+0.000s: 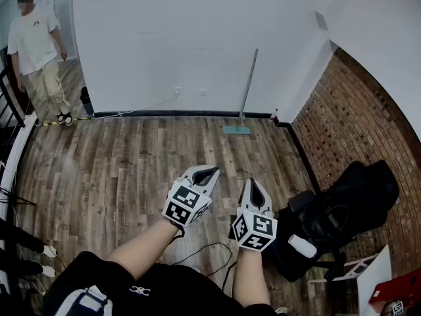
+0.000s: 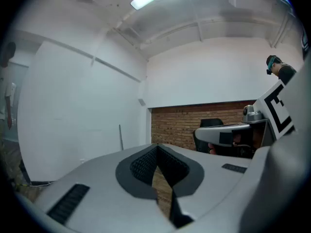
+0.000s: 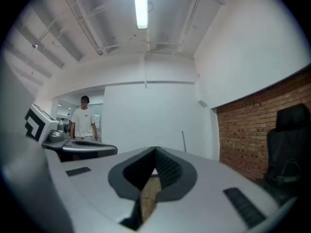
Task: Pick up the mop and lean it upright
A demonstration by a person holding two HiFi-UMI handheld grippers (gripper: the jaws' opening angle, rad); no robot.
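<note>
The mop (image 1: 247, 84) leans upright against the white wall at the far end of the room, its teal head (image 1: 236, 130) on the wood floor. Its thin handle also shows in the left gripper view as the mop (image 2: 121, 136) and in the right gripper view as the mop (image 3: 183, 141). My left gripper (image 1: 209, 170) and right gripper (image 1: 252, 182) are held side by side over the floor, well short of the mop. Both are shut with nothing between the jaws, as seen on the left gripper (image 2: 156, 148) and the right gripper (image 3: 155, 152).
A person (image 1: 36, 45) stands in the far left doorway. A brick wall (image 1: 368, 130) runs along the right. A black chair with gear (image 1: 342, 209) and a white bottle (image 1: 302, 245) sit at my right. Cables (image 1: 210, 252) lie on the floor near me.
</note>
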